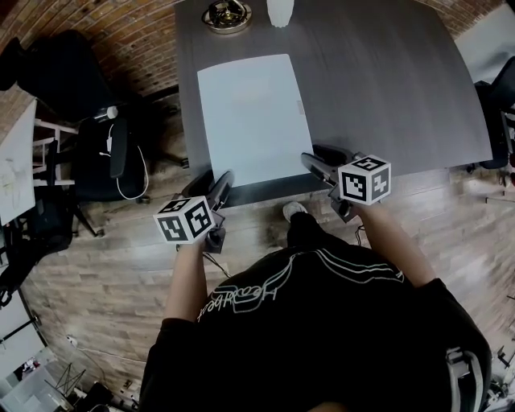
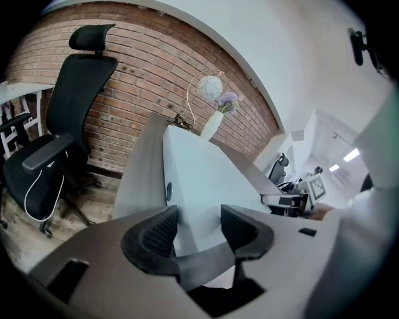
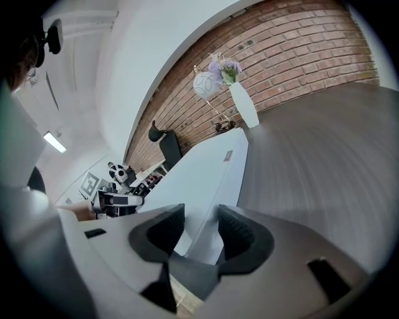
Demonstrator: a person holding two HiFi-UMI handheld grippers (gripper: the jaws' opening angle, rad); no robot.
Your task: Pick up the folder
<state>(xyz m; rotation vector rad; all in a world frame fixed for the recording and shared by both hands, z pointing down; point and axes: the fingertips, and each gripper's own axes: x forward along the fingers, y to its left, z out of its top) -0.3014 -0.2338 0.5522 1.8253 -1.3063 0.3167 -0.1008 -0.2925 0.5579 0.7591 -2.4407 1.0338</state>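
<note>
A pale blue folder (image 1: 253,117) lies flat on the grey table (image 1: 386,80), its near edge at the table's front edge. My left gripper (image 1: 223,180) sits at the folder's near left corner and my right gripper (image 1: 311,159) at its near right corner. In the left gripper view the jaws of the left gripper (image 2: 199,225) stand apart with the folder (image 2: 202,177) running between them, pads not pressing. The right gripper view shows the same: the right gripper (image 3: 201,228) is open around the edge of the folder (image 3: 202,177).
At the table's far edge stand a white vase (image 1: 279,11) and a metal ornament (image 1: 226,15). A black office chair (image 1: 84,137) stands left of the table on the wood floor, beside a brick wall (image 2: 131,81). Another chair (image 1: 499,96) is at the right.
</note>
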